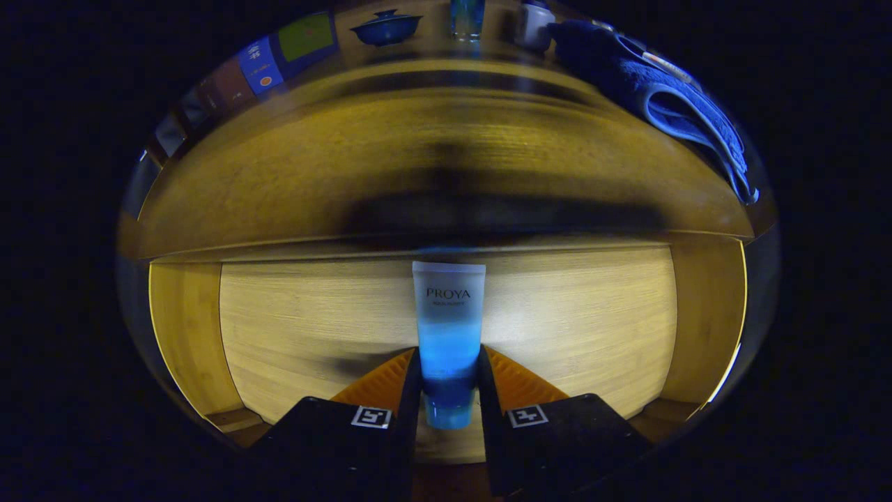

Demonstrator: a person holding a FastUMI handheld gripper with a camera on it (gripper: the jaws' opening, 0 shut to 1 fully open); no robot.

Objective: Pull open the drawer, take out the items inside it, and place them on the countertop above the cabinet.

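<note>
1. Gripping a blue-and-white plastic tube (448, 328) at its lower part, the gripper (449, 380) had both fingers pressed against its sides.
2. The tube stood over the open wooden drawer (279, 321), frame centre.
3. A folded blue towel (662, 97) lay on the wooden countertop (313, 160), upper right.

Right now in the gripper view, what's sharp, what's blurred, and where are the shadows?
Gripper view: the blue-and-white squeeze tube between the gripper fingers is sharp and brightly lit; the pale wooden drawer floor glows around it, with a faint shadow beside the tube; the wooden countertop above is smeared and darkly shadowed; the folded blue towel and lidded blue bowl are dim; fisheye bends straight edges.
</note>
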